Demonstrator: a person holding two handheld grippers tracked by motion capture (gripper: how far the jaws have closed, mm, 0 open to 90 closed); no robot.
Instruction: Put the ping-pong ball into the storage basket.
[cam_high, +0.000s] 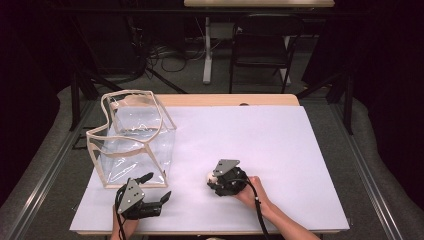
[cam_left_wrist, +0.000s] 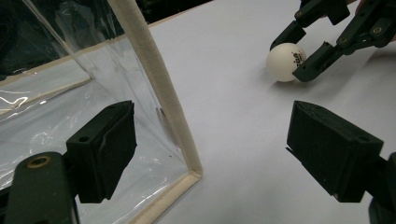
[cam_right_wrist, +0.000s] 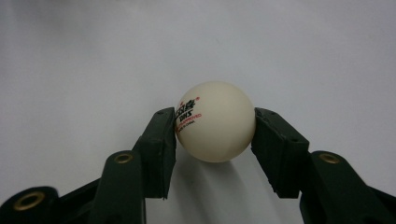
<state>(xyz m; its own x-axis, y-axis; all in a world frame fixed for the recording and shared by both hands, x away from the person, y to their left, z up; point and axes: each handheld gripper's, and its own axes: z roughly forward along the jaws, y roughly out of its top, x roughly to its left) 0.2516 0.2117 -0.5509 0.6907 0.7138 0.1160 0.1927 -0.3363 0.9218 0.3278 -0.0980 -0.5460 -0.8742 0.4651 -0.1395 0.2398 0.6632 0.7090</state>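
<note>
A white table-tennis ball with red and black print rests on the white table top. My right gripper is shut on it, one black pad pressing each side. The high view shows that gripper near the table's front middle, with the ball at its tip. A clear plastic bag with cream trim stands open-topped at the left. My left gripper is open just in front of the bag's near right corner, nothing between its jaws. The left gripper view shows the ball in the right gripper.
The white sheet ends close to both hands at the front edge. A black chair and a table leg stand on the floor beyond the far edge. Dark drapes surround the table.
</note>
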